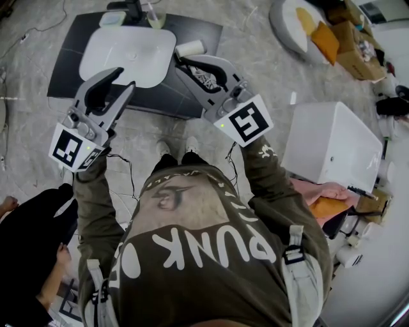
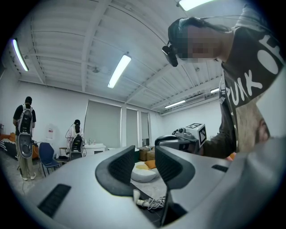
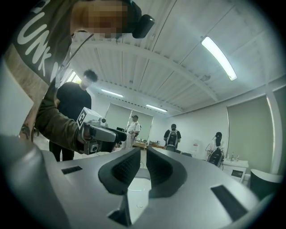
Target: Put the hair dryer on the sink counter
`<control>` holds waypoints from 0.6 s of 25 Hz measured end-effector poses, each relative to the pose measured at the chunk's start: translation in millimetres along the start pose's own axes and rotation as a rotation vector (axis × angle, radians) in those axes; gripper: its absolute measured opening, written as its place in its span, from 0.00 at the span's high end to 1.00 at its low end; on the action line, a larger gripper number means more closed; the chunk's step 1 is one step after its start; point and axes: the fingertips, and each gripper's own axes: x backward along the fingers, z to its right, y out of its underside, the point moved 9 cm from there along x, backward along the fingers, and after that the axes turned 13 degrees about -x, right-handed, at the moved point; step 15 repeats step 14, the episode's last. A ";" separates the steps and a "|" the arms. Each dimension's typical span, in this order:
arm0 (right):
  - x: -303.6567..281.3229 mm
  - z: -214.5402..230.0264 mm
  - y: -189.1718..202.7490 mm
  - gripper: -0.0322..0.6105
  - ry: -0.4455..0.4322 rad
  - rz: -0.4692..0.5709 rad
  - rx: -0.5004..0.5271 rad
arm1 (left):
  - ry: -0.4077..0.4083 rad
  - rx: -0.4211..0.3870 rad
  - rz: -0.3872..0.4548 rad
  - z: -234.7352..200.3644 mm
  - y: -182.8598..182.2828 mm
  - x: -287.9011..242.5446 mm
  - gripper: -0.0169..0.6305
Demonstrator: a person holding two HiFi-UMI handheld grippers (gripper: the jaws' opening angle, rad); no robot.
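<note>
The dark sink counter (image 1: 73, 54) carries a white basin (image 1: 128, 54). On it, to the right of the basin, lies a white hair dryer (image 1: 190, 48) with its coiled cord (image 1: 206, 78). My right gripper (image 1: 181, 62) hovers over that cord, jaws nearly together and empty; in its own view the right gripper (image 3: 144, 163) holds nothing. My left gripper (image 1: 124, 80) hangs above the counter's front edge by the basin, slightly open and empty. The left gripper (image 2: 145, 163) looks past a white plug end and cord (image 2: 149, 202) below its jaws.
A black faucet (image 1: 131, 7), a cup (image 1: 155, 18) and a small dish (image 1: 112, 19) stand behind the basin. A white cabinet (image 1: 332, 144) is at the right, cushions (image 1: 323, 35) at the far right. A person in black (image 1: 32, 220) crouches at the lower left.
</note>
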 end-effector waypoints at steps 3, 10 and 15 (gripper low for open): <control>-0.8 -0.8 -0.6 0.87 0.001 -0.005 0.004 | -0.002 0.002 0.005 -0.1 -2.4 -0.4 0.76; -0.4 -4.3 -2.3 0.87 -0.007 0.002 0.013 | -0.003 -0.003 0.006 2.0 -3.5 1.2 0.76; -1.3 -6.5 -0.4 0.87 -0.009 -0.002 0.017 | -0.001 -0.004 0.007 2.3 -2.6 2.4 0.76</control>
